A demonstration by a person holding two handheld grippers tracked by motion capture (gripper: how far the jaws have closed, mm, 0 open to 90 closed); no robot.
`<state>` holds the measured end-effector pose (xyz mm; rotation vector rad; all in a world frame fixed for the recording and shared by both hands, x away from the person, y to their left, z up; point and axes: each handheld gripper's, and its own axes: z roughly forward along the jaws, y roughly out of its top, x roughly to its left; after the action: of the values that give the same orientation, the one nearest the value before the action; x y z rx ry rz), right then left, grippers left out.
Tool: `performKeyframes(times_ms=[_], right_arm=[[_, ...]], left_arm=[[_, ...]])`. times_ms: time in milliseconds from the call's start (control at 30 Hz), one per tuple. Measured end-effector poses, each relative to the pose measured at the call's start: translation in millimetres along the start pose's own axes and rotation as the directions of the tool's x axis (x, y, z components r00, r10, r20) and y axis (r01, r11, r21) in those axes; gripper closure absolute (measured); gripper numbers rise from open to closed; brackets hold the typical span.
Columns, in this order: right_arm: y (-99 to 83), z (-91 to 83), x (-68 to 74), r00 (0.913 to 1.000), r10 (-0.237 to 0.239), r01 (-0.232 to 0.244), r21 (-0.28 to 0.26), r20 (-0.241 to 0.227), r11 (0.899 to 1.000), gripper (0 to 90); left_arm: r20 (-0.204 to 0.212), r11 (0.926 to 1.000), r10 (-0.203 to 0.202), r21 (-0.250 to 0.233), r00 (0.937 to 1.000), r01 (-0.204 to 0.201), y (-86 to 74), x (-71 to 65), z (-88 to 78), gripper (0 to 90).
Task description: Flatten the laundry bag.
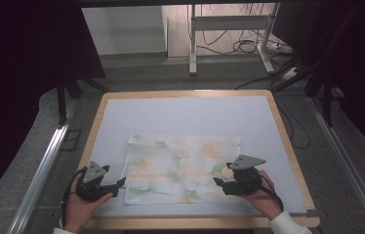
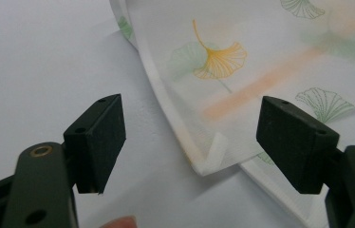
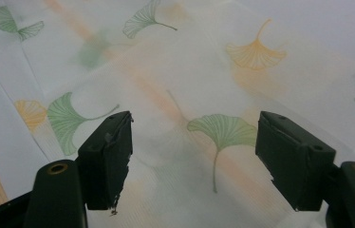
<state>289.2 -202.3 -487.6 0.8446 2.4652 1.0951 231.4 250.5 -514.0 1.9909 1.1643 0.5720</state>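
A thin white cloth [image 1: 183,168] printed with green and orange ginkgo leaves lies folded flat on the pale blue mat. My left gripper [image 1: 120,184] is open just off the cloth's near left corner. In the left gripper view that corner [image 2: 212,159], with a small folded-up flap, lies between my spread jaws [image 2: 192,145]. My right gripper [image 1: 218,183] is open over the cloth's near right part. In the right gripper view a green leaf print [image 3: 223,131] on the cloth [image 3: 166,71] sits between the wide jaws [image 3: 194,161].
The pale blue mat [image 1: 190,114] covers a wooden table [image 1: 185,92] whose rim shows all around. Metal rails [image 1: 41,168] run along both sides on the grey floor. Beyond the table stands a white desk frame [image 1: 229,24] with cables.
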Motion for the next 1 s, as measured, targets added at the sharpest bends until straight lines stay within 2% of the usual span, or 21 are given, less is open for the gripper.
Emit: performKeyframes(times_ms=[133,200,267,367,400,433,467,500,600,700,733,767,833,900,1000], right_arm=[[4.1,1.2,3.4,0.9998,-0.018,0.018,-0.001,-0.010,1.000,28.2],[11.4,4.0,9.0,0.9989,-0.045,0.045,0.001,-0.016,0.999,28.0],[13.3,4.9,10.6,0.9986,-0.047,0.047,0.000,-0.022,0.999,28.0],[25.6,13.2,22.7,0.9951,-0.089,0.090,0.012,-0.043,0.996,28.0],[25.6,13.2,22.7,0.9951,-0.089,0.090,0.012,-0.043,0.996,28.0],[35.4,19.9,31.9,0.9912,-0.115,0.116,0.016,-0.066,0.993,28.0],[35.4,19.9,31.9,0.9912,-0.115,0.116,0.016,-0.066,0.993,28.0],[45.3,27.4,40.8,0.9863,-0.140,0.142,0.018,-0.087,0.990,27.9],[57.9,40.6,54.5,0.9779,-0.170,0.174,0.028,-0.122,0.984,27.7],[64.1,52.9,66.4,0.9685,-0.200,0.208,0.041,-0.148,0.977,27.7],[64.1,52.9,66.4,0.9685,-0.200,0.208,0.041,-0.148,0.977,27.7],[66.0,61.3,75.1,0.9611,-0.219,0.232,0.058,-0.168,0.971,27.5],[66.3,63.8,77.5,0.9591,-0.222,0.237,0.064,-0.175,0.969,27.4],[67.3,72.9,85.2,0.9526,-0.232,0.252,0.086,-0.197,0.964,27.1],[67.8,77.7,88.0,0.9508,-0.231,0.255,0.097,-0.207,0.962,26.9]], left_arm=[[0.001,0.9999,0.013,0.002,0.9999,-0.013,0.7,-2.7,2.8,24.6],[0.000,0.9995,0.030,0.011,0.9995,-0.030,1.4,-4.6,4.6,24.6],[0.003,0.9996,0.027,0.010,0.9996,-0.027,1.5,-5.1,5.0,24.6],[0.005,0.9994,0.035,0.007,0.9994,-0.035,2.5,-6.5,5.6,24.7],[0.005,0.9994,0.035,0.007,0.9994,-0.035,2.5,-6.5,5.6,24.7],[0.009,0.9992,0.039,0.007,0.9992,-0.040,2.9,-7.0,6.1,25.0],[0.009,0.9992,0.039,0.007,0.9992,-0.040,2.9,-7.0,6.1,25.1],[0.011,0.9992,0.040,0.005,0.9991,-0.040,3.1,-7.2,6.3,25.1],[0.011,0.9991,0.043,0.000,0.9990,-0.043,2.8,-7.1,6.1,25.2],[0.008,0.9987,0.050,0.004,0.9987,-0.050,1.8,-6.3,7.9,25.1],[0.008,0.9987,0.050,0.004,0.9987,-0.050,1.8,-6.3,7.9,25.0],[0.010,0.9989,0.046,0.006,0.9989,-0.046,1.3,-6.4,9.2,25.0],[0.011,0.9988,0.048,0.008,0.9988,-0.048,1.2,-6.4,9.7,25.0],[0.014,0.9986,0.053,0.005,0.9985,-0.053,1.2,-7.9,10.3,24.8],[0.015,0.9982,0.060,0.008,0.9981,-0.060,1.3,-9.0,10.2,24.7]])
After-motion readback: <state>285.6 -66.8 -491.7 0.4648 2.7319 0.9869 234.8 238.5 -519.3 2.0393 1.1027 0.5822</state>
